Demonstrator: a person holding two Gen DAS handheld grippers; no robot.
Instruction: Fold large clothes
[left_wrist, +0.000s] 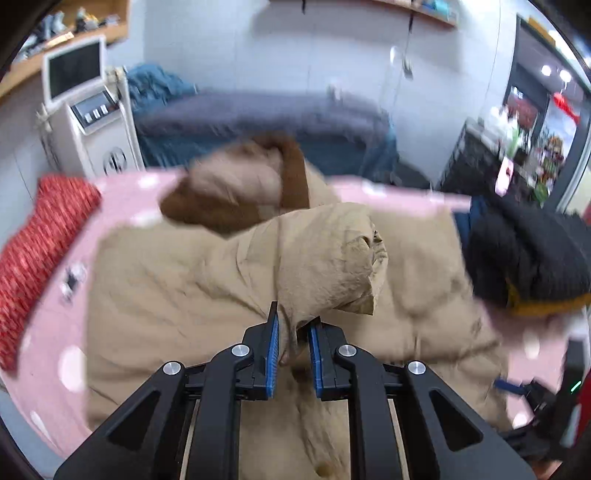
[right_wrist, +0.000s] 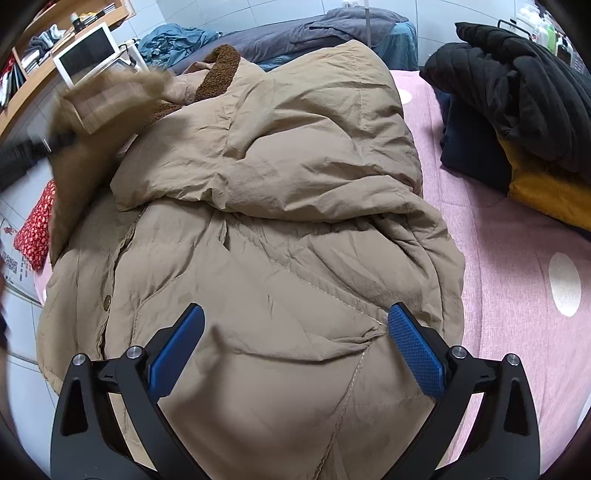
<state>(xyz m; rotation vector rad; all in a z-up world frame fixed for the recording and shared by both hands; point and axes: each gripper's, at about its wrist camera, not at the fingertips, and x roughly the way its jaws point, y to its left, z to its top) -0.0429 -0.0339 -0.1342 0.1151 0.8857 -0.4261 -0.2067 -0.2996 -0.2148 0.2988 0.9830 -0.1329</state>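
Lying on the pink bed cover (right_wrist: 517, 258) is a big tan coat (right_wrist: 277, 221) with a fuzzy brown collar (right_wrist: 218, 74). The left gripper (left_wrist: 292, 354) has its fingers squeezed tight on a tan sleeve (left_wrist: 325, 266), lifting it off the coat. The right gripper (right_wrist: 295, 354) has its fingers wide apart above the near end of the coat, holding nothing. A black jacket (right_wrist: 517, 92) sits far right.

The tan coat (right_wrist: 280, 221) is matt, crinkled cloth, puffy and quilted, with a rough brown fleece collar (right_wrist: 221, 70). Under it the pink bedspread (right_wrist: 509, 258) looks like finely woven fabric. The black jacket (right_wrist: 517, 92) is ribbed, padded cloth. The right gripper (right_wrist: 295, 339) is matt black plastic with textured blue pads (right_wrist: 413, 350) and shiny metal bolts (right_wrist: 457, 351).
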